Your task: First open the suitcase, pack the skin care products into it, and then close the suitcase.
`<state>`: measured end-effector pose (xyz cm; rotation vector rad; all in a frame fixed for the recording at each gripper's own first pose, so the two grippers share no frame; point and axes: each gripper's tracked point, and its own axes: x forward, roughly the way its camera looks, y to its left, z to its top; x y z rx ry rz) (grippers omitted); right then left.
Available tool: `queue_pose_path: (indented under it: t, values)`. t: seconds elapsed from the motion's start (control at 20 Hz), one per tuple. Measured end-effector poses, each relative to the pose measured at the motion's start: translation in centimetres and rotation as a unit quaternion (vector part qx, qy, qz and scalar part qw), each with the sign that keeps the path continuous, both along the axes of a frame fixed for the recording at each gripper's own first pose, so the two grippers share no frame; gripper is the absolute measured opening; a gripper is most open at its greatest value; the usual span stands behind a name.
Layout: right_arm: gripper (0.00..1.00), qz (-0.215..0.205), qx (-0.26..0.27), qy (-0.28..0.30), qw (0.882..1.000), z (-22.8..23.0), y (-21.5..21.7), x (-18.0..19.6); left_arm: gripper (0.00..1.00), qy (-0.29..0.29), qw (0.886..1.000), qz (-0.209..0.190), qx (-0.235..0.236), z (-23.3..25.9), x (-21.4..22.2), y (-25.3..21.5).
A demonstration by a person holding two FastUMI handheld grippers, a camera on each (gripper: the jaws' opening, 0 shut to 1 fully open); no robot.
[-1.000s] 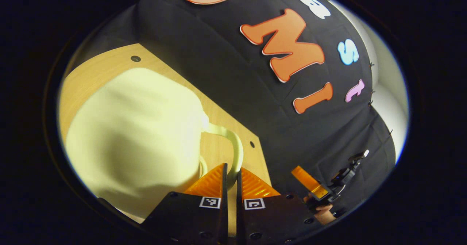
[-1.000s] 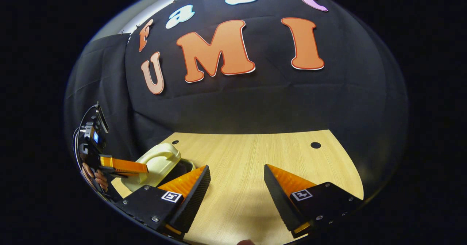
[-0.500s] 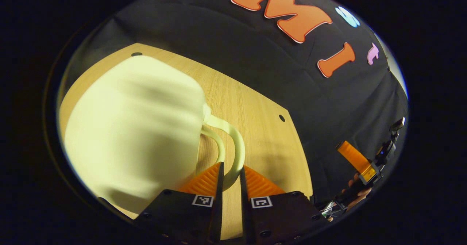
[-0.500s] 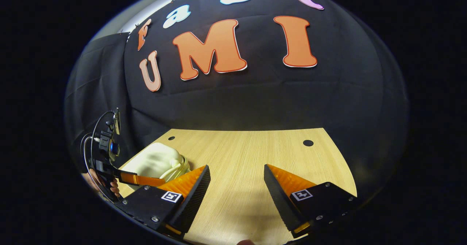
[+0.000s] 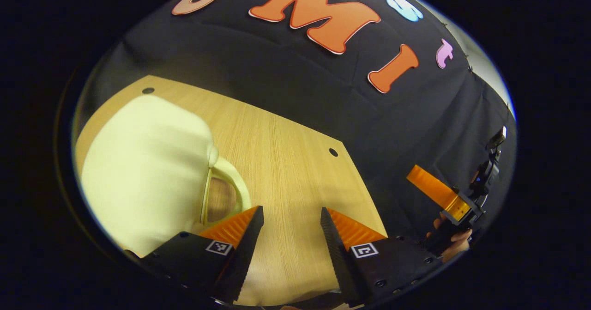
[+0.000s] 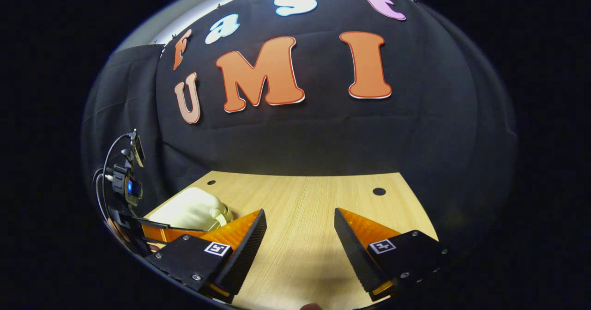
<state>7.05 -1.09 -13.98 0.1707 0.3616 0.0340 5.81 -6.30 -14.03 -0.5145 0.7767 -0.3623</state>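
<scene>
Cream suitcase point(image 5: 143, 176) handle point(image 5: 231, 180) just released by left hand-held gripper point(image 5: 288, 222), now wide; right hand-held gripper point(image 6: 300, 231) wide, suitcase looks closed.

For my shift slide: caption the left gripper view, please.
Left gripper, fingers open, beside the pale-yellow suitcase's handle on the wooden table.

Tabletop point(image 5: 286, 162): light wood grain, bare surface lit | Holes: small dark round hole point(image 5: 333, 152) near far edge, another point(image 5: 148, 90) at far left corner | Right gripper view: same tabletop point(image 6: 304, 208), holes point(image 6: 379, 191) and point(image 6: 211, 182) along far edge | Backdrop: black cloth wall point(image 6: 415, 130), creased
</scene>
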Motion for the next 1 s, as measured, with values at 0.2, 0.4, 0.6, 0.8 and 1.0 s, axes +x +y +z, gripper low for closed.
queue_pose_path:
  t: [0.2,0.4,0.6,0.8,1.0]
  values:
    - [0.94,-0.006,-0.039,-0.036,0.999,2.1,0.2,-0.5,0.93,-0.073,0.995,0.014,0.071,3.7,1.2,0.2]
    - [0.94,-0.011,-0.066,-0.077,0.995,4.7,0.1,0.0,0.94,-0.172,0.972,0.047,0.153,7.9,2.5,0.4]
    - [0.93,-0.007,-0.06,-0.079,0.995,5.5,-0.3,1.1,0.97,-0.23,0.942,0.084,0.229,10.3,3.2,1.3]
    - [0.94,-0.013,-0.053,-0.086,0.995,5.8,-0.5,1.2,0.96,-0.278,0.922,0.106,0.246,12.9,3.4,1.8]
    - [0.93,-0.005,-0.075,-0.113,0.991,7.0,-0.5,1.2,0.96,-0.325,0.902,0.133,0.251,15.6,4.1,2.8]
